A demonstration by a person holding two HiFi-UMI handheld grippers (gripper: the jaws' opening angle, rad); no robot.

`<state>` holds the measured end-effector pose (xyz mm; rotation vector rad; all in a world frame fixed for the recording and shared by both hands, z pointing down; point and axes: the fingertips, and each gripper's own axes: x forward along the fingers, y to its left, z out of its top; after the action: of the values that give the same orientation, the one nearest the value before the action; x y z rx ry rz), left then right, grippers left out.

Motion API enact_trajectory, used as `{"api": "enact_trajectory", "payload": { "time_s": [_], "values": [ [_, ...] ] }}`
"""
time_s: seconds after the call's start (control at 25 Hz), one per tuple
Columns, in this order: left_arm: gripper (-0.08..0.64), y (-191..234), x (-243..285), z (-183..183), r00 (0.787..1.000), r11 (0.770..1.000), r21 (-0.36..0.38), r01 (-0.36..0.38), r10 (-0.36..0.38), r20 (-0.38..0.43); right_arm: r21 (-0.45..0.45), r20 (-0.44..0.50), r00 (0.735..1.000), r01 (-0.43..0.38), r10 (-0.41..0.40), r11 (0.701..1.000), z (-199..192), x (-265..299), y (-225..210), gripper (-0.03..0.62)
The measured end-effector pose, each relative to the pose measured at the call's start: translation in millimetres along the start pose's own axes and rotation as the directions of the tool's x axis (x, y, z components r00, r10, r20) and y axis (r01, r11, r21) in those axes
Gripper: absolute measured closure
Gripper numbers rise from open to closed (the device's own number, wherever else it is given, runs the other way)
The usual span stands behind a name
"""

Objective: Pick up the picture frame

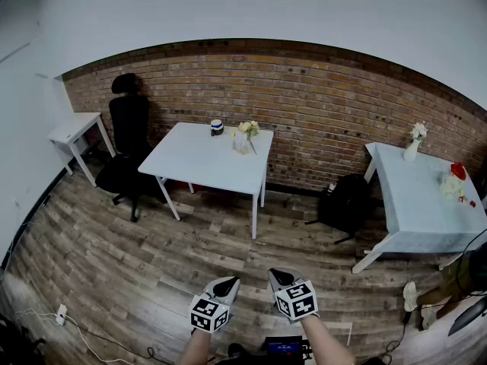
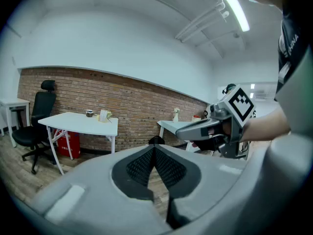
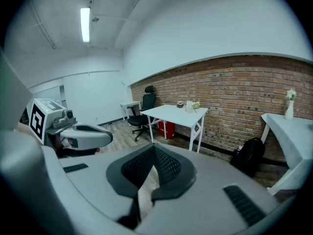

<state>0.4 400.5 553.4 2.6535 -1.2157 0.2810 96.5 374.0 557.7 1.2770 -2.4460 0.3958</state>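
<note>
l hand-held gripper (image 1: 226, 284), r hand-held gripper (image 1: 280, 275): closed, empty

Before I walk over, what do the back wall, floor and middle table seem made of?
Back wall: bare red-brown brick, matt, mortar lines showing.
Floor: wood-grain planks in mixed browns, slight sheen; possibly laminate.
Middle table: smooth white top and legs, probably painted or laminated; core unclear.

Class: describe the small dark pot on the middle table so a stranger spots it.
Along the red brick wall, find the white table beside the black office chair. At its far edge sits a small dark round pot, left of pale flowers; nothing else on that table is dark.
</note>
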Motion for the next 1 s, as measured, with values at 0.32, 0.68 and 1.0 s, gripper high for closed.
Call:
{"api": "enact_trajectory", "payload": {
  "time_s": [0.32, 0.68, 1.0],
  "values": [
    [0.548, -6, -3, 1, 1.000, 1.000, 0.012, -0.012, 0.012, 0.000, -0.002, 0.013, 1.000, 0.009, -0.009, 1.000, -3, -9, 2, 0.584],
    [0.548, -11, -3, 4, 1.000, 1.000, 0.008, 0.005, -0.005, 0.009, 0.018, 0.034, 0.999, -0.008, 0.007, 1.000, 0, -12, 2, 0.584],
    [0.548, -14, 0, -4, 1.000, 1.000, 0.009, 0.007, -0.007, -0.007, -0.011, 0.021, 0.999, -0.047, 0.047, 0.999, -5, -12, 6, 0.584]
  ]
}}
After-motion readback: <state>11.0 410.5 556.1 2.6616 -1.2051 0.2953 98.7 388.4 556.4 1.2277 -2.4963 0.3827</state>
